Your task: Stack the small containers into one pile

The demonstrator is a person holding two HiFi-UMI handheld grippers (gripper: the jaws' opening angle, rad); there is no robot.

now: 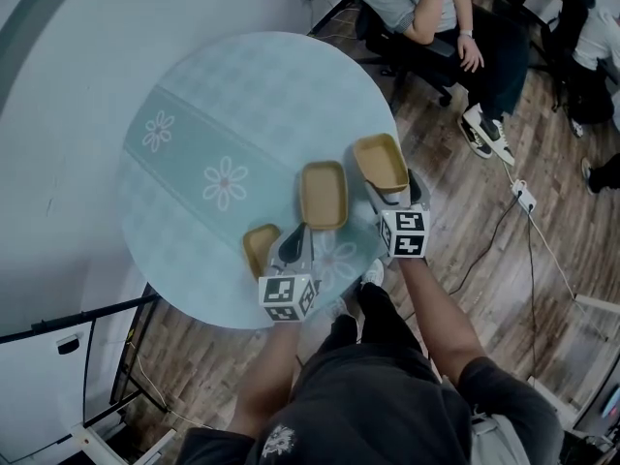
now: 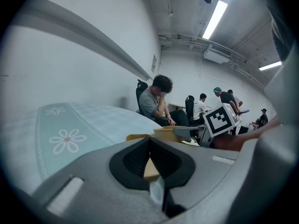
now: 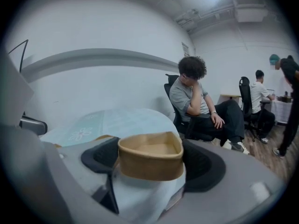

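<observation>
The left gripper point(image 2: 149, 158) has its jaws drawn nearly together, pinching the thin tan wall of the left container point(image 1: 259, 249). That container lies just to the tool's left, close to the near edge of the table point(image 1: 223, 85). Just ahead of the tip and slightly right stands the middle container point(image 1: 324, 194), apart from it. Beyond that, the tabletop runs open to the far rim.

The right gripper point(image 3: 150, 164) is clamped on the right container point(image 3: 150, 149), with a pad against each side wall. This container is at the table's right rim, partly past the edge, and a gap separates it from the middle one. I cannot tell whether it rests on the table or hangs lifted. To the tool's right is wooden floor point(image 1: 484, 211). Ahead sits a person point(image 1: 417, 8).
</observation>
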